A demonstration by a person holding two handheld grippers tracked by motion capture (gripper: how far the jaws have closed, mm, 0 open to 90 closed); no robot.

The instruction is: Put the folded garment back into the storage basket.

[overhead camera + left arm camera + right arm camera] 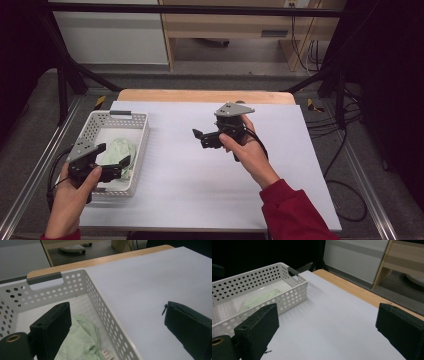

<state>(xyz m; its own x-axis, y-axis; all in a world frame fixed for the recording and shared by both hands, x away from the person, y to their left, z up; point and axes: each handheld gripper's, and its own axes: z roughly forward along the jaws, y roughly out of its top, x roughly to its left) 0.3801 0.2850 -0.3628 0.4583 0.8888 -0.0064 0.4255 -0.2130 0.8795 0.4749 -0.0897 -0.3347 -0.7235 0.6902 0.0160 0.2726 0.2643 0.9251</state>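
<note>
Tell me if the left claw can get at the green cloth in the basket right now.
Probably yes. The left claw is open and hovers over the white basket, whose top is uncovered. The green cloth lies loose on the bottom, with nothing on top of it.

Left tongs (114, 156) gape over the basket's (141, 145) green cloth (123, 150).

Beyond the far edge of your bench (205, 96), whose wooden top lies under a white sheet (215, 165), you face a pale wooden shelf unit (235, 22) and a white panel (112, 37) standing on a grey floor (225, 67). Black frame bars (65, 75) slant down at both sides, and dark curtains (395, 75) close you in left and right. Black cables (345, 130) trail over the floor at your right, and metal rails (30, 175) run along both sides of the bench.
</note>
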